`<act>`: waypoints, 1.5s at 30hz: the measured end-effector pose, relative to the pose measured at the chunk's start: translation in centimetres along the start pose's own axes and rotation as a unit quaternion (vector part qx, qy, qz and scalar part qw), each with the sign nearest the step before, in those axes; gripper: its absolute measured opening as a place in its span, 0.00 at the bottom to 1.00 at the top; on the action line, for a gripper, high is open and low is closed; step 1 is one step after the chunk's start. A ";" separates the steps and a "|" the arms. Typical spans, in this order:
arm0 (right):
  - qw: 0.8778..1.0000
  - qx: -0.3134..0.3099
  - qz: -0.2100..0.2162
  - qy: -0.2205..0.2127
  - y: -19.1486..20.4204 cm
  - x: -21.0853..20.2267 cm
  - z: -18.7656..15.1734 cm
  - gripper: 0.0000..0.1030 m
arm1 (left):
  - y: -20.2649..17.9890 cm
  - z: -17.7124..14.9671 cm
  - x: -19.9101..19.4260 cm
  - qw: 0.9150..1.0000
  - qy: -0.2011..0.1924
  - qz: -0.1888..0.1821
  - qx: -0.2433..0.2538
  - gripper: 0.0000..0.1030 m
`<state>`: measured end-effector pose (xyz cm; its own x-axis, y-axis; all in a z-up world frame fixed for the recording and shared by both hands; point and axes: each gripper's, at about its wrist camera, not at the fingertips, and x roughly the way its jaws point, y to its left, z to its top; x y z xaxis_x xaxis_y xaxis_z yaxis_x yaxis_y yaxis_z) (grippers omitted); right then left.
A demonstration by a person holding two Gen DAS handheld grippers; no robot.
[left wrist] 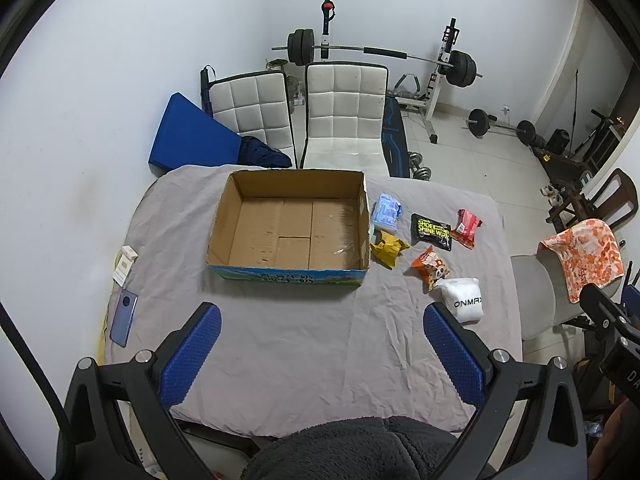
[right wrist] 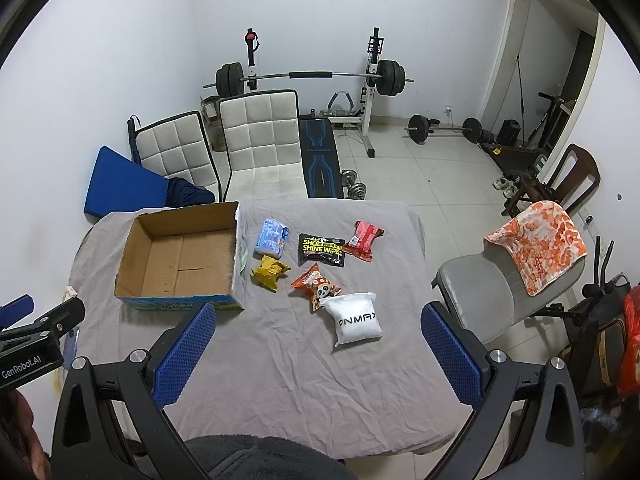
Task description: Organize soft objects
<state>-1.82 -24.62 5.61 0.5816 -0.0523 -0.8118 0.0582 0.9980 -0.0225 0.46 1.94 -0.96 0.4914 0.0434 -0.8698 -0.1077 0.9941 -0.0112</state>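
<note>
An empty cardboard box [left wrist: 288,228] [right wrist: 180,256] stands on the grey-clothed table [left wrist: 300,352]. To its right lie several soft packets: a light blue pack [left wrist: 386,208] [right wrist: 272,237], a yellow pack [left wrist: 387,248] [right wrist: 270,272], a black shoe-wipes pack [left wrist: 431,230] [right wrist: 322,249], a red pack [left wrist: 466,228] [right wrist: 363,240], an orange snack bag [left wrist: 430,267] [right wrist: 316,286] and a white ONMAX pouch [left wrist: 464,300] [right wrist: 356,318]. My left gripper [left wrist: 322,326] hovers open above the near table. My right gripper [right wrist: 318,326] is open too, nothing between its fingers.
A phone [left wrist: 124,318] and a small white box [left wrist: 125,265] lie at the table's left edge. Two white chairs [left wrist: 344,112] stand behind the table, a grey chair with an orange towel [right wrist: 538,244] to its right. Gym weights [right wrist: 308,78] fill the back.
</note>
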 end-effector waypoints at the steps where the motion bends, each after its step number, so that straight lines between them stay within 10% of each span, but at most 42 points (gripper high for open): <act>1: 1.000 0.000 0.000 0.000 0.0 -0.1 0.0 1.00 | 0.0 0.0 0.0 1.000 0.000 -0.001 0.000 1.00; 45: 1.000 0.006 0.005 0.007 -0.5 0.9 -0.2 1.00 | -0.4 1.0 0.0 1.000 -0.003 0.000 0.015 1.00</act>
<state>-1.51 -25.15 4.78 0.5702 -0.0413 -0.8205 0.0618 0.9981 -0.0073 1.36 1.60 -0.47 0.4974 0.0443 -0.8664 -0.0812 0.9967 0.0043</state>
